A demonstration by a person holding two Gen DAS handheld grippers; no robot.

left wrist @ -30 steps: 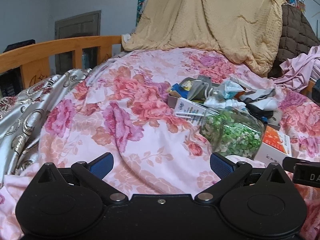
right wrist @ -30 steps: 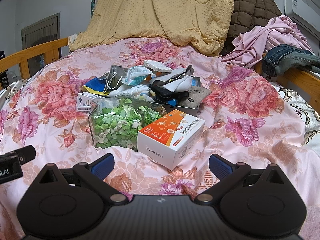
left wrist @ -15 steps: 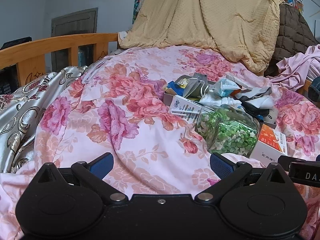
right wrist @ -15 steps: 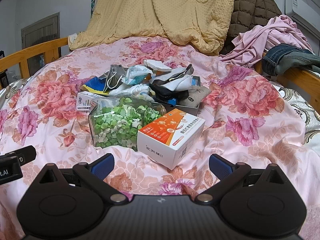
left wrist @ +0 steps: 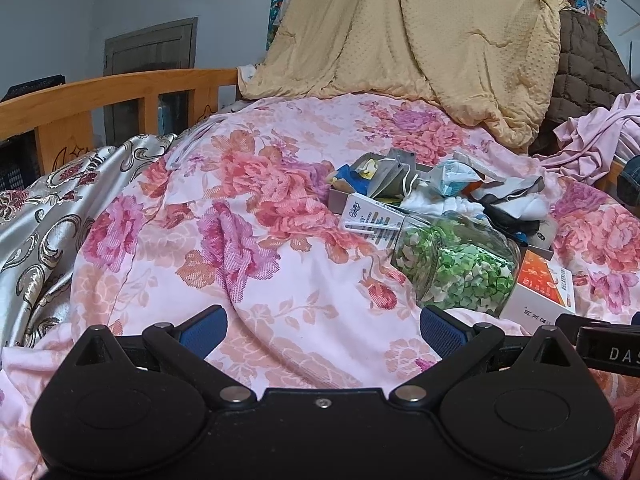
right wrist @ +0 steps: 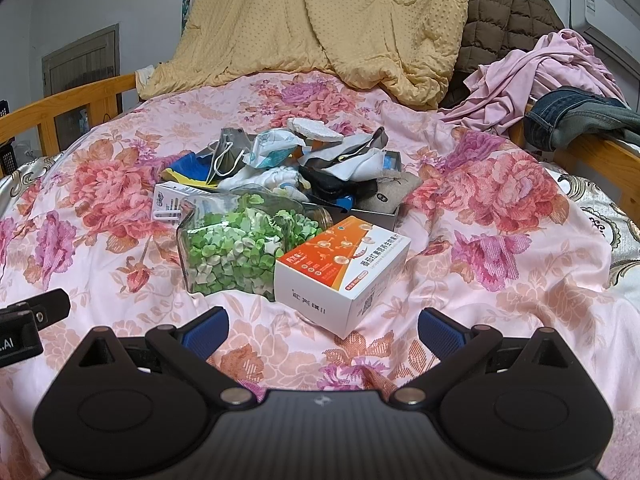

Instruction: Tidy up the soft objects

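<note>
A heap of soft items lies mid-bed: a grey face mask (right wrist: pixel 230 152), a crumpled white-and-blue mask (right wrist: pixel 272 146), white socks (right wrist: pixel 280 178) and dark cloth (right wrist: pixel 340 186). The same heap (left wrist: pixel 452 184) shows at right in the left wrist view. In front of it lie a clear jar of green pieces (right wrist: pixel 240 248) (left wrist: pixel 460 264) and an orange-and-white box (right wrist: pixel 344 268). My right gripper (right wrist: pixel 322 330) is open, just short of the box. My left gripper (left wrist: pixel 322 330) is open over bare floral quilt, left of the jar. Neither holds anything.
A small white carton (right wrist: pixel 170 202) lies left of the jar; a grey tray (right wrist: pixel 376 212) sits under the pile. A yellow blanket (right wrist: pixel 320 28), brown quilted coat (right wrist: pixel 504 24), pink clothes (right wrist: pixel 532 72) and jeans (right wrist: pixel 576 120) crowd the far and right side. Wooden rails (left wrist: pixel 112 96) border the bed.
The left wrist view has swung slightly, so the pile and jar sit a bit further left and lower in it. The right gripper has barely moved. Both stay open.
</note>
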